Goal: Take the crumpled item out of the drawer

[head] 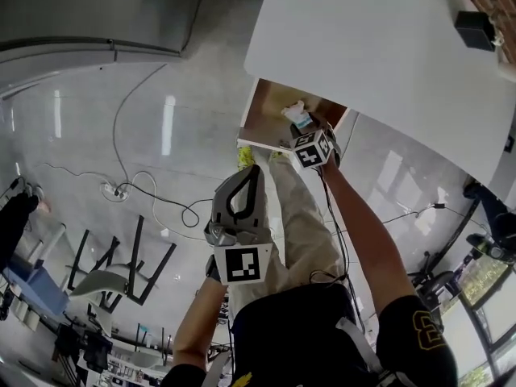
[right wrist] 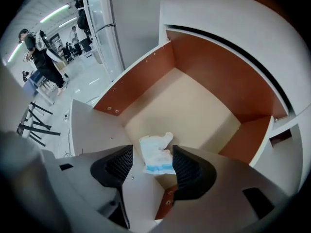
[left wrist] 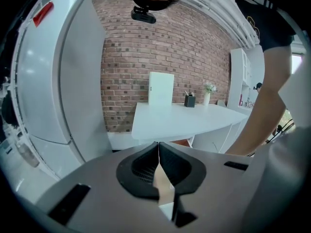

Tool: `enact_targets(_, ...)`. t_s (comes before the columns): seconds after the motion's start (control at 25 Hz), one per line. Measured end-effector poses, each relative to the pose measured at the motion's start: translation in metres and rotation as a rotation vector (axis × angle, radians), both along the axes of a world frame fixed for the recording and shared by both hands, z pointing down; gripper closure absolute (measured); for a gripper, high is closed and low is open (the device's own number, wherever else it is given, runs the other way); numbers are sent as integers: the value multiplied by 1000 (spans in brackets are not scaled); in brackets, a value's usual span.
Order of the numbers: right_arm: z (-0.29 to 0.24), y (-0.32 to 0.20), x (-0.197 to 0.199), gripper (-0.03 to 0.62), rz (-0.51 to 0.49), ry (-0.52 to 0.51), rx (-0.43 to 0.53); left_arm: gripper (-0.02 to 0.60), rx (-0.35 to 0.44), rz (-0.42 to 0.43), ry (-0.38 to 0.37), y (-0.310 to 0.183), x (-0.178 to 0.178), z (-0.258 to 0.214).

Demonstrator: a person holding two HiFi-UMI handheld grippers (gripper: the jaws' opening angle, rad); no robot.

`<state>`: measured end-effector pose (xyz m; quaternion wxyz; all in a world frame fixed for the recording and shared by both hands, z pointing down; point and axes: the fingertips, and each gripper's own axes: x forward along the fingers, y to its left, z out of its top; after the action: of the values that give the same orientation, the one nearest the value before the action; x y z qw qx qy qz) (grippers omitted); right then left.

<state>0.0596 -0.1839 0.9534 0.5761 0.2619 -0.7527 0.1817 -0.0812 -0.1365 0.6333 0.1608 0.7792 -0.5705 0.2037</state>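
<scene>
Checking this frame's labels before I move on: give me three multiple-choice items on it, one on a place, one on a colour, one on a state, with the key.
1. Where does the crumpled item lie? A on the white table top; B in the open drawer; C on the floor.
2. What colour is the band on it? A red; B green; C blue.
3. How do the right tool's jaws stand? A apart; B shut together; C clamped on the drawer's front.
Key: 1 B, it rests on the drawer's pale bottom. 2 C, a blue band crosses its white surface. 3 A, the right gripper view shows both pads clear of the item.
</scene>
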Motion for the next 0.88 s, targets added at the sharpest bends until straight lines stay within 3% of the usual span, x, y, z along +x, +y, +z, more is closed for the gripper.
enact_targets(0.24, 27, -1, -9, 316, -29, 10, -5, 561, -30, -46, 32, 7, -3, 33)
enact_targets(0.52, 50, 2, 0, 326, -69, 98, 5, 561, -52, -77, 54, 11, -8, 52)
enact_targets(0.76, 47, -5, 12, 503, -73, 160, 23, 561, -42, -65, 39, 9, -13, 45)
enact_targets(0.88, 38, -5, 14, 549, -74, 163, 27, 561, -29, -65, 34, 5, -14, 35)
